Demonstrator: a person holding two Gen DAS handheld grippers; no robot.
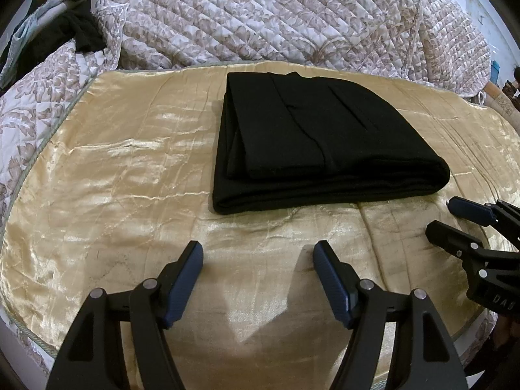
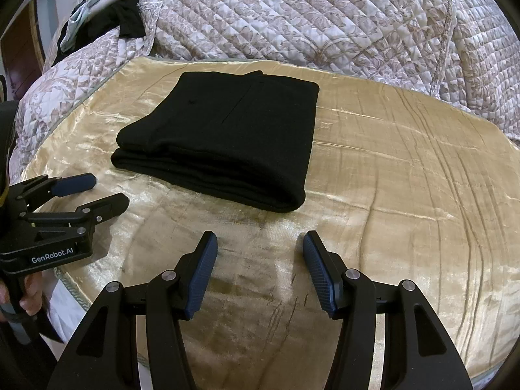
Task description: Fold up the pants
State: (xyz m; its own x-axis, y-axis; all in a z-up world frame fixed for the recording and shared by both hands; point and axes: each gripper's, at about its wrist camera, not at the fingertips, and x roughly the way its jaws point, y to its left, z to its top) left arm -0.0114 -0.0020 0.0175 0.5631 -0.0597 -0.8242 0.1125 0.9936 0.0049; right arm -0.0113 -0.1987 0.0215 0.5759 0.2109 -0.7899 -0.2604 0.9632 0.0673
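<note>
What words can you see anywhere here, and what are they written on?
"GenRobot.AI": white letters on the black body of the left gripper, seen from the right wrist view.
"DAS": partial letters, cut off at the picture edge, on the body of the right gripper.
The black pants show no readable label.

Folded pants (image 1: 325, 136) lie flat on a satin cover (image 1: 113, 178) spread over the bed, toward its far side. Behind the cover, a quilt (image 1: 276, 16) is heaped up. A pile of clothes (image 2: 107, 9) sits at the far left, beside the quilt. Nearer than the pants, left gripper (image 1: 256, 253) and right gripper (image 2: 258, 243) are over bare cover, side by side, fingers apart, neither touching the pants.
</note>
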